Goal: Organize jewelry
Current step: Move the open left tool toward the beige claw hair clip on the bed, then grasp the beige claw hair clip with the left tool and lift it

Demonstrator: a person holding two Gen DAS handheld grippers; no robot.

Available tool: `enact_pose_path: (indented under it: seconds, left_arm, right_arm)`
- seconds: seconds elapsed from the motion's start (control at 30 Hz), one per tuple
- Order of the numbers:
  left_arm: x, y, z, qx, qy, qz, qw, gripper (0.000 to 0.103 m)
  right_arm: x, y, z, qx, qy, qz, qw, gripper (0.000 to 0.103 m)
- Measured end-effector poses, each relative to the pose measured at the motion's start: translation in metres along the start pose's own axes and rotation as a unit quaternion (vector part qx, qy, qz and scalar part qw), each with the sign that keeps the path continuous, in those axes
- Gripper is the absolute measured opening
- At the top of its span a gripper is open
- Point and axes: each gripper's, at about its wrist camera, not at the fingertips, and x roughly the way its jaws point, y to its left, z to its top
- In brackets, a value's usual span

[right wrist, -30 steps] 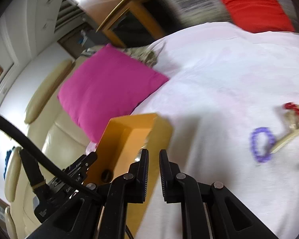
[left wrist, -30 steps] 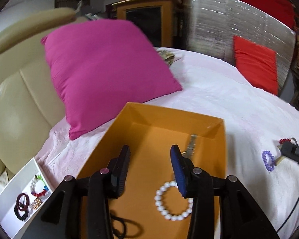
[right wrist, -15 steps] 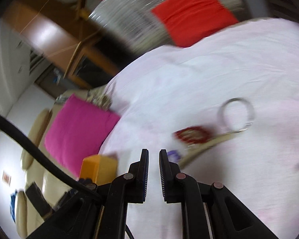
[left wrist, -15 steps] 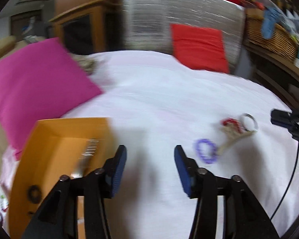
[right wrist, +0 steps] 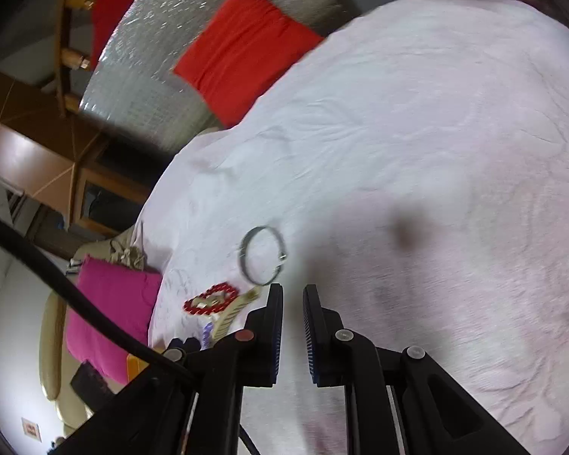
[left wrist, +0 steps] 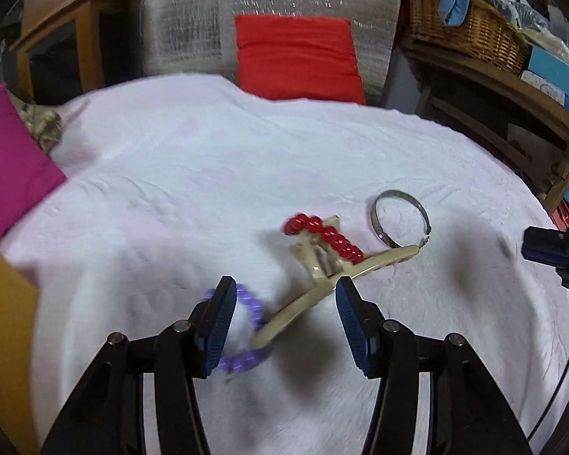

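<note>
Three bracelets are laid on the white sheet (left wrist: 193, 159) — purple beaded bracelet (left wrist: 246, 326), red beaded bracelet (left wrist: 324, 233), silver bangle (left wrist: 400, 216). Left gripper (left wrist: 282, 326) is seen spread, having just been opening, nothing between its pads; right gripper (right wrist: 293, 328) pressed nearly together, empty.

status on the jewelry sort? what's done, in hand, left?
Done: can't tell; only a corner of the orange box shows. In hand: nothing. The left tongs, empty, have just been opening over the purple bracelet; the right tongs are shut, empty. Left: purple bracelet, red bead bracelet, silver bangle, cream stand.
</note>
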Motion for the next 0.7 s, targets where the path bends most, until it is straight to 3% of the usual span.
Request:
enact_pose_path:
  seconds: [0.13, 0.4, 0.47, 0.53, 0.7]
  left_arm:
    - [0.020, -0.004, -0.002, -0.008, 0.037, -0.020, 0.9991, 0.054]
    - [0.017, -0.009, -0.003, 0.005, 0.041, -0.048, 0.9980, 0.019]
    - [0.009, -0.012, -0.005, 0.008, 0.054, -0.080, 0.9953, 0.011]
    - [0.002, -0.011, -0.006, -0.016, 0.071, -0.125, 0.9896, 0.010]
    - [-0.038, -0.009, -0.013, -0.047, 0.081, -0.256, 0.9621, 0.010]
  right_arm:
    - [-0.007, -0.011, 0.004, 0.003, 0.000, -0.003, 1.000, 0.014]
    - [-0.006, -0.007, 0.002, 0.001, -0.002, 0.002, 1.000, 0.014]
    - [-0.005, -0.002, 0.000, -0.006, -0.002, 0.002, 1.000, 0.014]
    - [-0.006, 0.002, -0.002, -0.012, -0.007, 0.000, 1.000, 0.014]
    - [-0.015, 0.009, -0.005, -0.015, -0.029, -0.003, 0.999, 0.014]
